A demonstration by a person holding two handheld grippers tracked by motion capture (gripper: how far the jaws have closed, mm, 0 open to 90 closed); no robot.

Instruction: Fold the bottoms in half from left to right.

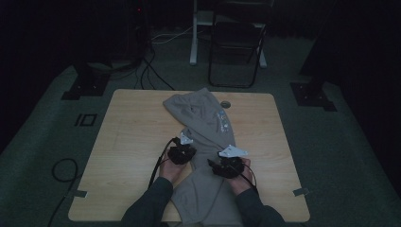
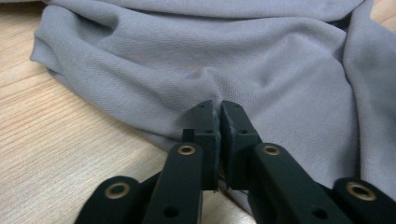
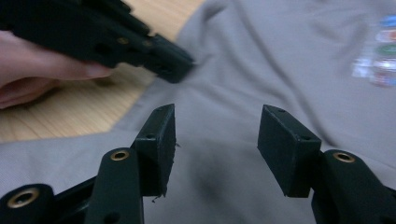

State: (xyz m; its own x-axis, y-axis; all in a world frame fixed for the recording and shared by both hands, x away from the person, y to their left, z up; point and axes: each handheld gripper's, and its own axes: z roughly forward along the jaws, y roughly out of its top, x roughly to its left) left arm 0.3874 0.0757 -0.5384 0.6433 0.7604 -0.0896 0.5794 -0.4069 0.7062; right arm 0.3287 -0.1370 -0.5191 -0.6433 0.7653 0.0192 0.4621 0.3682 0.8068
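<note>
- Grey garment [image 1: 203, 137] spread lengthwise down the middle of the wooden worktop [image 1: 127, 142], upper end bunched toward the far edge, lower end hanging over the near edge between the two forearms.
- Small coloured print [image 1: 223, 120] on the garment's right side, far of the grippers; same print blurred at the upper right of the right gripper view [image 3: 380, 63].
- Left gripper [image 1: 182, 150] at the garment's left edge, roughly midway along; jaws closed on a pinch of the grey cloth [image 2: 233, 70], fabric drawn into folds running up to the tips, bare wood just to the left.
- Right gripper [image 1: 227, 163] over the garment nearer the front edge, just beside the left one; jaws wide apart, nothing between them, grey cloth directly below [image 3: 217, 154]. Whether the tips touch the fabric: cannot tell.
- Left hand [image 3: 42, 70] and its gripper across the upper left of the right gripper view, above the cloth edge.
- Dark room, folding chair [image 1: 236, 47] standing beyond the worktop.
</note>
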